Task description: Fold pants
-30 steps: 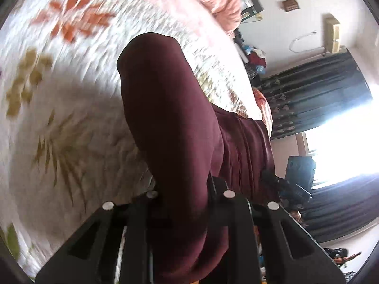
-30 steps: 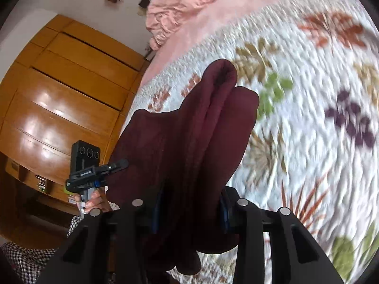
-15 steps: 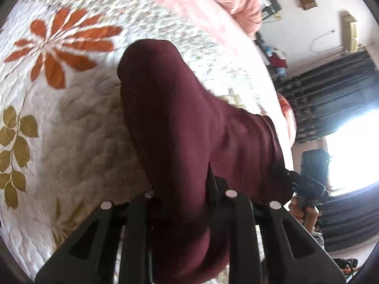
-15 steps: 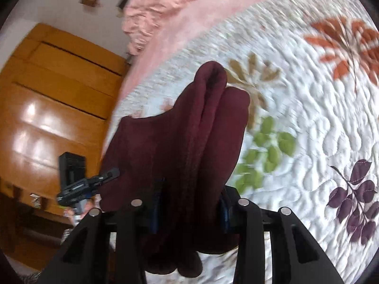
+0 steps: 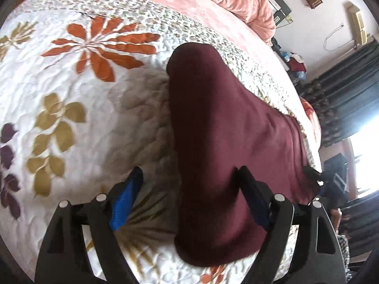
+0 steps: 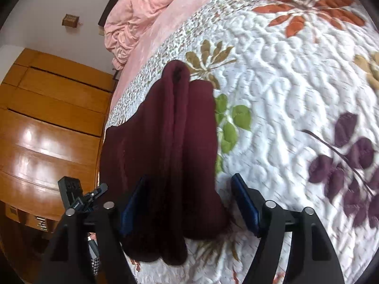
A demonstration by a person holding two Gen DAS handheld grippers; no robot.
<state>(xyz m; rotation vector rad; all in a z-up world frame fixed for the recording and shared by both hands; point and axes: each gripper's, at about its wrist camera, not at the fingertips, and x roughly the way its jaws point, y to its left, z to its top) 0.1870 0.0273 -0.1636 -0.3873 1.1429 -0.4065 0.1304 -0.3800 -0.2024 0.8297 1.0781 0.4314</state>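
With folded maroon knit pants [image 5: 220, 146] lying on the floral quilted bed [image 5: 71, 82], both grippers' jaws gape, holding nothing; folding looks nearly complete.

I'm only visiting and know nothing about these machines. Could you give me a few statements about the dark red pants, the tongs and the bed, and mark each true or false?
1. The pants are dark red. True.
2. The left tongs are clamped tight on the pants. False: their jaws stand apart, and a gap shows beside the left blue pad.
3. The right tongs are open too. True.
4. The pants lie on a bare wooden table. False: they lie on a white quilt printed with flowers and leaves.
5. A pink blanket is bunched at the far end of the bed. True.
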